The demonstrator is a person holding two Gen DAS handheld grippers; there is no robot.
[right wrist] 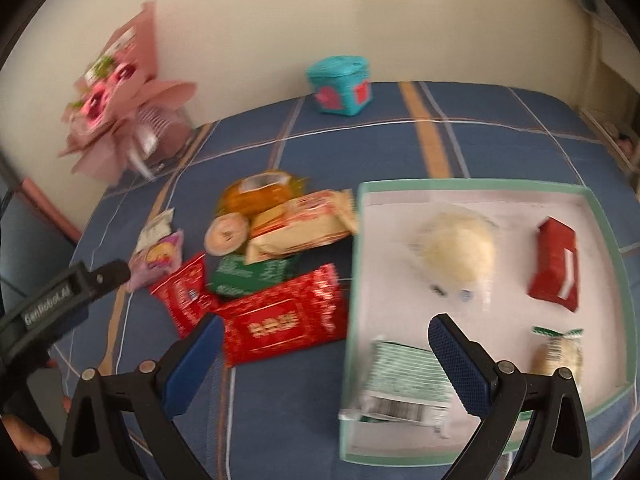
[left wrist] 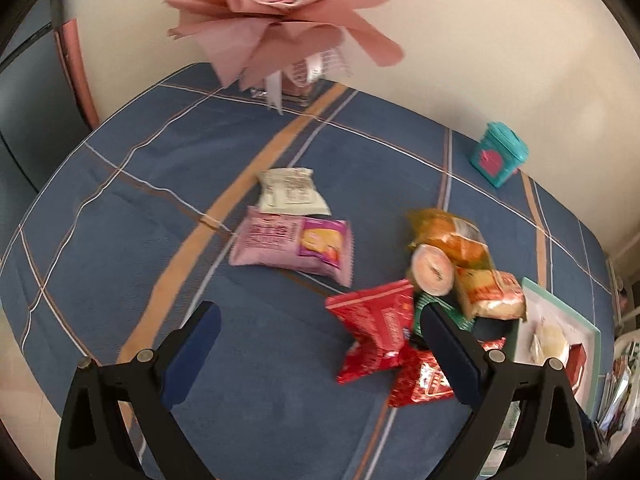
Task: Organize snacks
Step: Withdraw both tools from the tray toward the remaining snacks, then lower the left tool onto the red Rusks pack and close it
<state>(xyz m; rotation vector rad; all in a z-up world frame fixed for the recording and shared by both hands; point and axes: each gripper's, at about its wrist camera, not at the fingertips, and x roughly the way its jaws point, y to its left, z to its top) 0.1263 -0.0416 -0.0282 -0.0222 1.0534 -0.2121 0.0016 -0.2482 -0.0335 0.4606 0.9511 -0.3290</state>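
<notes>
A blue plaid tabletop [right wrist: 460, 120] carried loose snacks [right wrist: 280, 320] ahead-left of the right gripper [right wrist: 326, 336], spread wide and empty; each should be gripped mid-packet and lowered into the tray [right wrist: 612, 240] ahead-right

Glossy foil red packet [right wrist: 282, 322]; matt woven tablecloth [left wrist: 120, 220]; matt paper bouquet wrap [left wrist: 280, 36].

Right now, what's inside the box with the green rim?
The box holds four snacks: a pale round bun, a red packet, a green-striped packet and a small wrapped cake. The right tool hides part of the floor.
</notes>
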